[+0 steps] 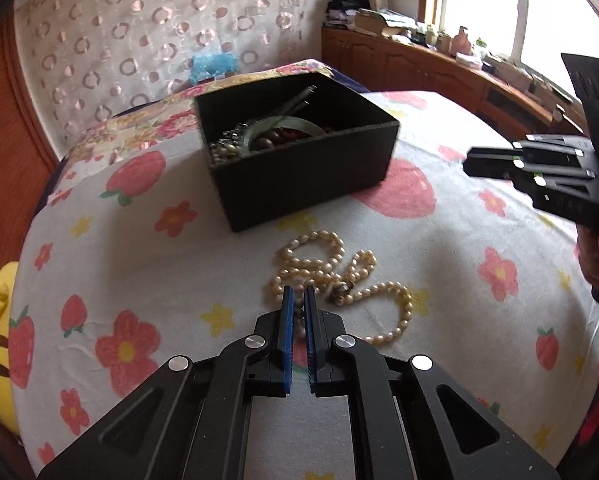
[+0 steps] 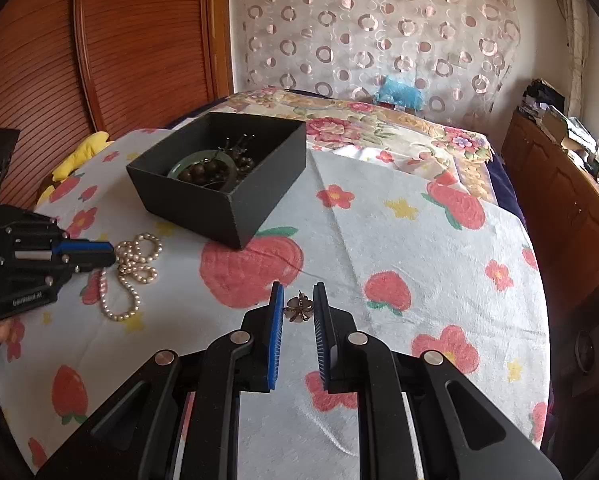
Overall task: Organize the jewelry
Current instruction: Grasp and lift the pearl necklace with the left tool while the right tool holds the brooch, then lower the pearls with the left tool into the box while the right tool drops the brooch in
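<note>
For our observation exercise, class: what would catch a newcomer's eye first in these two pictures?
The black box of jewelry stands out mid-bed on the strawberry sheet. Just in front of it, a tangled pearl necklace lies on the sheet with the left claw nearly shut over one strand. Nearer the right side, a small flower brooch sits between the open fingers of the right claw.

My left wrist view sits low over the bedspread, facing the black box at 12 o'clock, near. My right wrist view looks from further right, the box at 11 o'clock. Both share the box and pearl necklace.
</note>
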